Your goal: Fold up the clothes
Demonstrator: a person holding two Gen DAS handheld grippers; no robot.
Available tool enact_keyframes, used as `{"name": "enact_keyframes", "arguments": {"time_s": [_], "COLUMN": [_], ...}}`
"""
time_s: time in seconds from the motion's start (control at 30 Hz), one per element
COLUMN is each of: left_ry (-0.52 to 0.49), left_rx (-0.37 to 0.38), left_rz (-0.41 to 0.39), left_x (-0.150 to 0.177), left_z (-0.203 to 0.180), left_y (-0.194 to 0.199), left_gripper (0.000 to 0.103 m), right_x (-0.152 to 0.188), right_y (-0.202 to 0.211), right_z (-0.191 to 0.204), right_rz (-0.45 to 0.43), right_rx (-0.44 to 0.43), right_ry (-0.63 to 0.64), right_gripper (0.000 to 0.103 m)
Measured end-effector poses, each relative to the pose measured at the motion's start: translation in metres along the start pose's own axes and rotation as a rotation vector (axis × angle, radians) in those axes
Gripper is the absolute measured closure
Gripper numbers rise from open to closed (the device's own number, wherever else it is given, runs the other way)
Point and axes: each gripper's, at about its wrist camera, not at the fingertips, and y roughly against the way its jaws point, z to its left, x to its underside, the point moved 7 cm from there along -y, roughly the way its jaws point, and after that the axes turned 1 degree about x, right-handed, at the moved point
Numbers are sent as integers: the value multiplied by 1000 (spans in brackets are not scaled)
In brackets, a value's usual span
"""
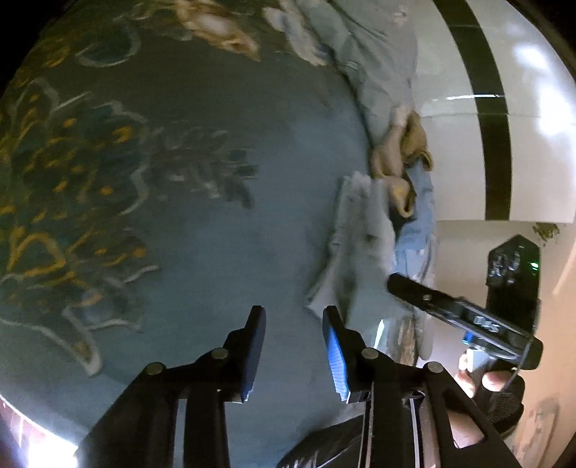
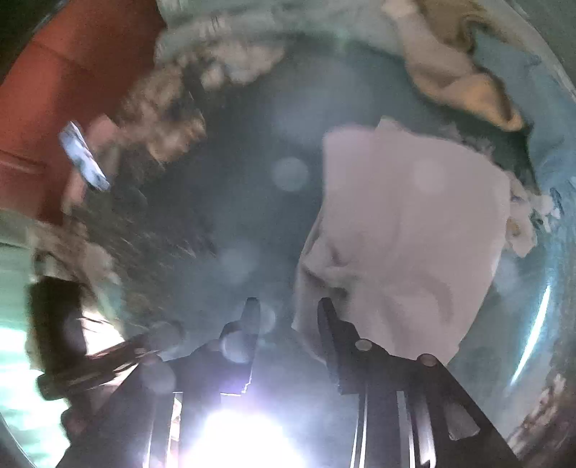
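My left gripper (image 1: 293,316) is open and empty above a blue bedspread (image 1: 223,252) with a floral pattern. A pale grey-white garment (image 1: 354,248) lies crumpled just right of it, near the bed's edge. In the right wrist view the same pale garment (image 2: 406,234) lies spread on the bedspread (image 2: 234,216). My right gripper (image 2: 288,309) is open, its right finger at the garment's near left edge; I cannot tell if it touches. The right gripper also shows in the left wrist view (image 1: 464,316), held by a hand beside the bed.
A tan garment (image 1: 403,154) and light blue clothes (image 1: 414,230) lie heaped at the bed's right edge, more clothes (image 1: 223,25) at the far end. White tiled floor with a black stripe (image 1: 493,136) lies beyond. A red surface (image 2: 54,90) and strong glare (image 2: 234,439) show in the right wrist view.
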Motion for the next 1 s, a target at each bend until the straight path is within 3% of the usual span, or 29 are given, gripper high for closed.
{"name": "enact_keyframes", "arguments": {"time_s": [0.07, 0.2, 0.3, 0.37, 0.47, 0.5, 0.63, 0.8, 1.0], "left_ry": [-21, -86, -146, -189, -250, -252, -199, -96, -32], "left_rx": [24, 65, 11, -77, -312, -360, -355, -324, -299], "left_rz": [7, 36, 66, 72, 72, 82, 90, 32, -16], "left_x": [-2, -3, 1, 1, 0, 0, 3, -9, -14], "left_z": [-18, -63, -84, -84, -63, -55, -36, -17, -5], "left_y": [-8, -34, -62, -80, -103, -107, -99, -61, -30], "left_gripper": [62, 52, 47, 47, 47, 48, 47, 47, 47], "right_x": [1, 14, 30, 42, 55, 58, 66, 85, 84], "right_y": [19, 36, 31, 19, -3, -9, -22, -46, -54], "right_z": [-28, -105, -151, -172, -184, -185, -189, -183, -163], "right_rz": [-47, -79, -76, -67, -38, -27, -2, 123, 63], "right_rx": [9, 28, -27, -72, -168, -204, -361, -353, -492], "right_ry": [-47, -236, -372, -436, -487, -505, -560, -425, -393], "right_gripper": [58, 58, 58, 58, 56, 56, 53, 51, 49]}}
